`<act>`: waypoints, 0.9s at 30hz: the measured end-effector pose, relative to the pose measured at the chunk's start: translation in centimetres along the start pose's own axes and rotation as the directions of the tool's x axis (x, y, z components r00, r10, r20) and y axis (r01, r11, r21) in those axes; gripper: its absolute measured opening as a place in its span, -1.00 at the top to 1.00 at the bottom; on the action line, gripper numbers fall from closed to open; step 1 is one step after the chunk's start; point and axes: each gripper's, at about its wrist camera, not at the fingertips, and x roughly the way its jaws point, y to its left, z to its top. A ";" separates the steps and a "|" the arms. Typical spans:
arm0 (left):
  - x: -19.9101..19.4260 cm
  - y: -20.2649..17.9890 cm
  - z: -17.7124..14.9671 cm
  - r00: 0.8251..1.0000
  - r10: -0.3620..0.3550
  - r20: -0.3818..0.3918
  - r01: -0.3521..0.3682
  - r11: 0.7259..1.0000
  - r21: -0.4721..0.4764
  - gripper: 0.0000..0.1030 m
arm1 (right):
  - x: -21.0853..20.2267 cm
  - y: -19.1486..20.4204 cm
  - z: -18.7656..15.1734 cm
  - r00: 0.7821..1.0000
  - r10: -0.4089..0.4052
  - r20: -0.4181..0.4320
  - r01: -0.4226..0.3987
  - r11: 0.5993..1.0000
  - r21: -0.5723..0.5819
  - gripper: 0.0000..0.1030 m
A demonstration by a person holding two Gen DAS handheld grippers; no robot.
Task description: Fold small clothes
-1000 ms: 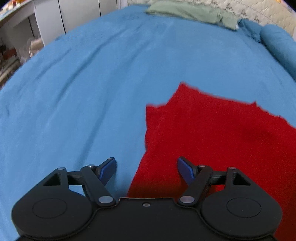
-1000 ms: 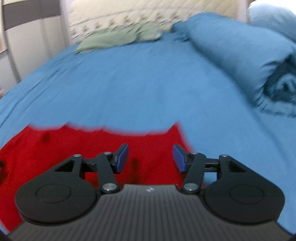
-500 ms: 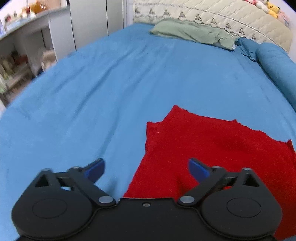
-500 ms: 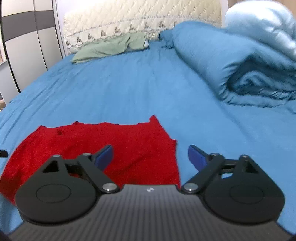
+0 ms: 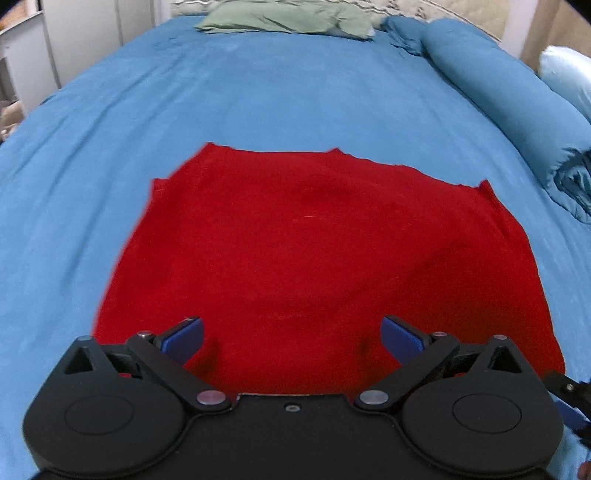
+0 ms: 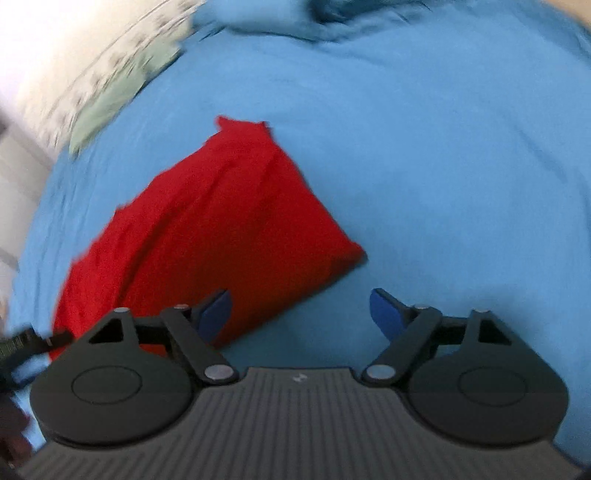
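A red garment (image 5: 317,251) lies flat on the blue bed sheet (image 5: 258,96). My left gripper (image 5: 291,338) is wide open and empty, above the garment's near edge. In the right wrist view the garment (image 6: 207,229) lies to the left. My right gripper (image 6: 299,312) is open and empty, above the sheet beside the garment's near right corner. The right wrist view is blurred and tilted.
A green cloth (image 5: 284,18) lies at the head of the bed. A rolled blue duvet (image 5: 517,99) runs along the right side. White cabinets (image 5: 74,33) stand at the left. The other gripper's edge (image 5: 569,395) shows at the lower right.
Both grippers have opened wider. The left gripper has moved right, over the middle of the garment's near edge. The right gripper has swung right and tilted, off the garment.
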 end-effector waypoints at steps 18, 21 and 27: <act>6.4 -0.5 3.9 0.999 0.019 -0.029 -0.017 0.996 0.084 -0.75 | 0.5 6.6 4.1 0.973 0.168 0.159 -0.179 0.982 0.057 0.43; 3.2 3.1 4.4 0.999 0.044 0.022 -0.045 0.997 0.066 -0.76 | -0.1 12.7 4.4 0.953 0.264 0.148 -0.251 0.963 -0.100 0.46; -2.0 13.3 2.2 0.991 0.126 0.041 -0.124 0.991 -0.047 -0.82 | 0.0 26.5 -0.7 0.859 0.506 -0.073 -0.472 0.731 -0.493 0.49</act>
